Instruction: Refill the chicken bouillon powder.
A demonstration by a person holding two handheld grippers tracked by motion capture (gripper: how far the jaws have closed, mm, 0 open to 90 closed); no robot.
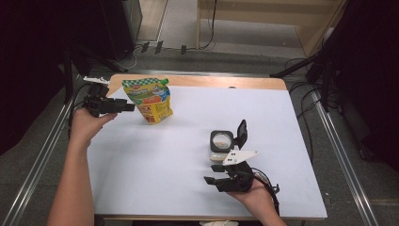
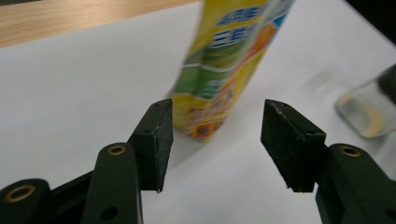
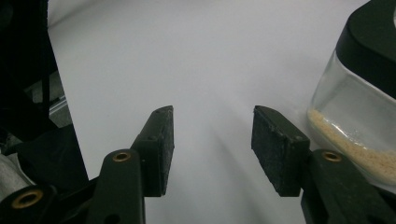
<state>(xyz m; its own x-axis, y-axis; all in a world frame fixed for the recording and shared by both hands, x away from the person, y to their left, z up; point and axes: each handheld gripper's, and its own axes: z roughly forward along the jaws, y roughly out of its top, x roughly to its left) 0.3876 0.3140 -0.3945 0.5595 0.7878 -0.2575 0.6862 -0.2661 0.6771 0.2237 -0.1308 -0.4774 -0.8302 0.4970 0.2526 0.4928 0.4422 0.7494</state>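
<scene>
One pouch (image 1: 148, 100), one jar (image 1: 222, 141), two claws.

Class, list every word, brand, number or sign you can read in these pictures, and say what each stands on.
Yellow and green stand-up pouch: printed lettering and a logo, too blurred and small to read in either view.
Clear glass jar with black flip lid: no text visible.
White table sheet: no text visible.

Pouch (image 2: 224, 70) blurred, top cut off by the frame; jar (image 3: 359, 126) cropped at the right edge.
</scene>
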